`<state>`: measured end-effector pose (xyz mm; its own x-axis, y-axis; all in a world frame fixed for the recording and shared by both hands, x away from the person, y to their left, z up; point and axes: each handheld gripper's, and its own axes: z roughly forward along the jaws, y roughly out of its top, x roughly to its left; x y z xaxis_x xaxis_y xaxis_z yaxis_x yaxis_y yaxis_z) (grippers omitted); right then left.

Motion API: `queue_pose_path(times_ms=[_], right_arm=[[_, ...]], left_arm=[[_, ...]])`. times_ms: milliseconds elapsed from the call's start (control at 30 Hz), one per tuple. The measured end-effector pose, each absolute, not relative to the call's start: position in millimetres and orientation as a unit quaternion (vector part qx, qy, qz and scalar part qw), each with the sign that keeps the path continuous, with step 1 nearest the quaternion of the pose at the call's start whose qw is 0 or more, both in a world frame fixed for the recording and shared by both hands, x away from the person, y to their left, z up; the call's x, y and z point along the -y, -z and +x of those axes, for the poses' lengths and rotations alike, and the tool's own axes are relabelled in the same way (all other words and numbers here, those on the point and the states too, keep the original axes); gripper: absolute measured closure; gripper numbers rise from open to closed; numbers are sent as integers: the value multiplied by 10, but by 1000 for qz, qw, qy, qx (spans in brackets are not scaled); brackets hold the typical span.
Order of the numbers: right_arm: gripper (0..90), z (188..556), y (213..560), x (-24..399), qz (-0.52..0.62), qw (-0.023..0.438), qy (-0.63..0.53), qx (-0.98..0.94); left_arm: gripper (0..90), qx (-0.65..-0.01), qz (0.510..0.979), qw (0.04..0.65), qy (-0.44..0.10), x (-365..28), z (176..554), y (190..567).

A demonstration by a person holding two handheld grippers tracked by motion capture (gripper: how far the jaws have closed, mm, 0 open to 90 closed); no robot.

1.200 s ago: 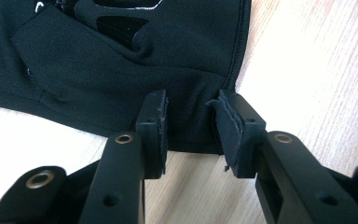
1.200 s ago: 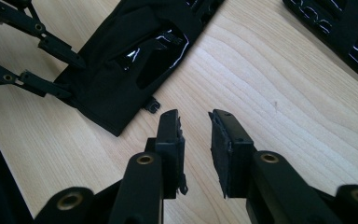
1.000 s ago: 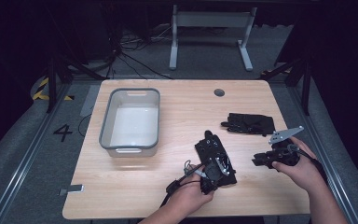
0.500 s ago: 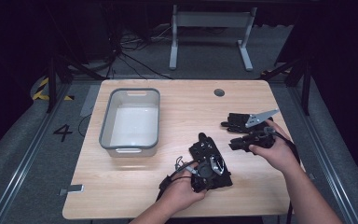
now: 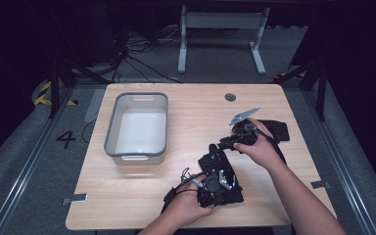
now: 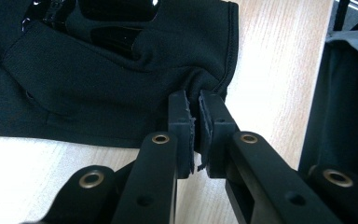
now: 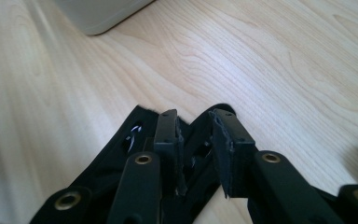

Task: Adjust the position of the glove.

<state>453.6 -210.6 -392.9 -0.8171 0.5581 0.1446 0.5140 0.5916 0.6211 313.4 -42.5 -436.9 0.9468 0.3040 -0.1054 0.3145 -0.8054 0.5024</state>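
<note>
A black fabric pouch (image 5: 221, 170) with shiny parts lies on the wooden table (image 5: 191, 110), near its front edge. In the left gripper view my left gripper (image 6: 196, 100) is shut on a corner of the pouch's (image 6: 98, 84) hem, pinching the cloth between its pads. My right gripper (image 5: 227, 143) is at the pouch's far end. Its jaws have just been opening and stand apart (image 7: 196, 119). The pouch's end (image 7: 121, 140) lies under and between them, and the pads do not press on it.
A grey bin (image 5: 136, 157) with a white inside stands at the table's left; its corner (image 7: 98, 14) lies beyond the right gripper. A second black cloth item (image 5: 279, 129) lies behind the right hand. A round hole (image 5: 230, 97) is near the far edge.
The right hand has moved left from the table's right side to the pouch's far end. The left hand has stayed on the pouch's near end.
</note>
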Motion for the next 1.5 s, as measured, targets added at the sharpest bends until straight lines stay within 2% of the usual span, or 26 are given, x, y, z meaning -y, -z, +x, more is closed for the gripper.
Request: queue_pose_path(times_ms=[200, 333, 433, 700, 900, 1167, 1500], right_arm=[[689, 4699, 4154, 1949, 314, 43, -310, -896], [600, 4757, 4277, 1870, 315, 58, -306, -897], [607, 4789, 4343, 1842, 322, 56, -294, -898], [687, 4842, 4422, 1819, 329, 36, -281, -901], [851, 4829, 4396, 1805, 321, 39, -275, -905], [866, 4732, 4166, 1906, 307, 55, -305, -900], [865, 4466, 3742, 2322, 328, 77, -364, -868]], left_arm=[[841, -163, 950, 266, 14, 407, 3124, 4375], [841, -162, 950, 266, 17, 400, 3120, 4376], [840, -163, 950, 266, 20, 398, 3120, 4377], [840, -163, 951, 263, 24, 392, 3121, 4380], [840, -166, 950, 264, 27, 368, 3130, 4374], [842, -176, 948, 265, 22, 278, 3111, 4329], [842, -203, 933, 297, 5, -13, 3184, 4102]])
